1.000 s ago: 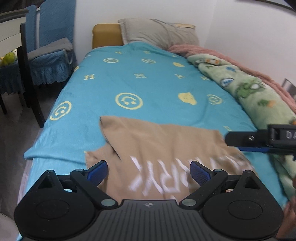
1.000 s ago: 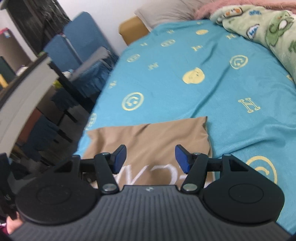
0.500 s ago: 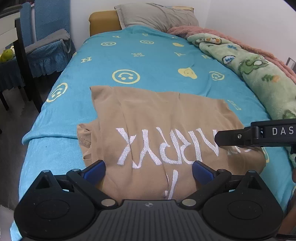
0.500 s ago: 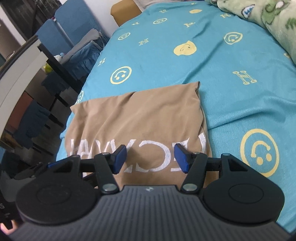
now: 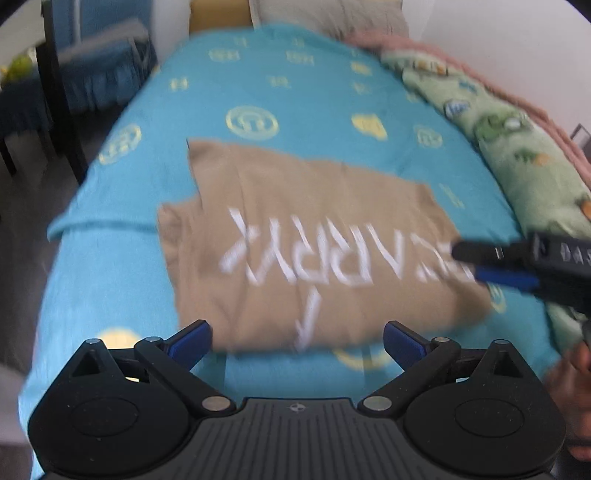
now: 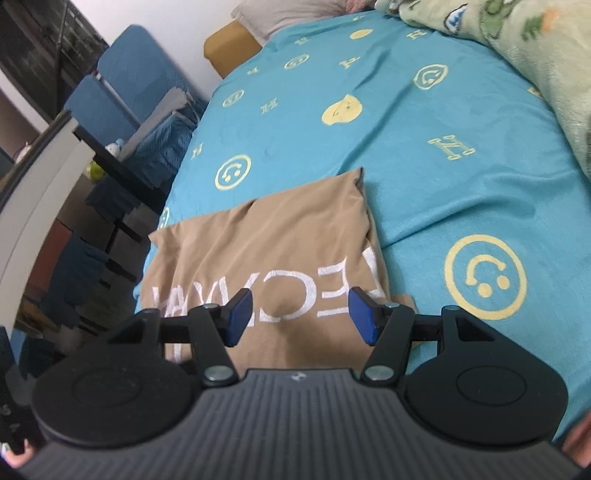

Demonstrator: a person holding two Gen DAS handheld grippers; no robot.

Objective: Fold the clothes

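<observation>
A tan T-shirt (image 5: pixel 310 243) with white lettering lies flat on the turquoise bedspread (image 5: pixel 288 88), print up. It also shows in the right wrist view (image 6: pixel 273 258). My left gripper (image 5: pixel 297 341) is open and empty, held above the shirt's near edge. My right gripper (image 6: pixel 299 314) is open and empty, over the shirt's right part; it shows from the side in the left wrist view (image 5: pixel 498 264), at the shirt's right edge.
A green patterned blanket (image 5: pixel 517 140) and a pink one lie along the bed's right side. A grey pillow (image 5: pixel 325 14) lies at the head. Blue covered chairs (image 6: pixel 140 96) and a dark table stand left of the bed.
Both grippers have pulled back toward the foot of the bed and risen, so more of the shirt shows. The shirt now lies flat. Both jaws have stayed open.
</observation>
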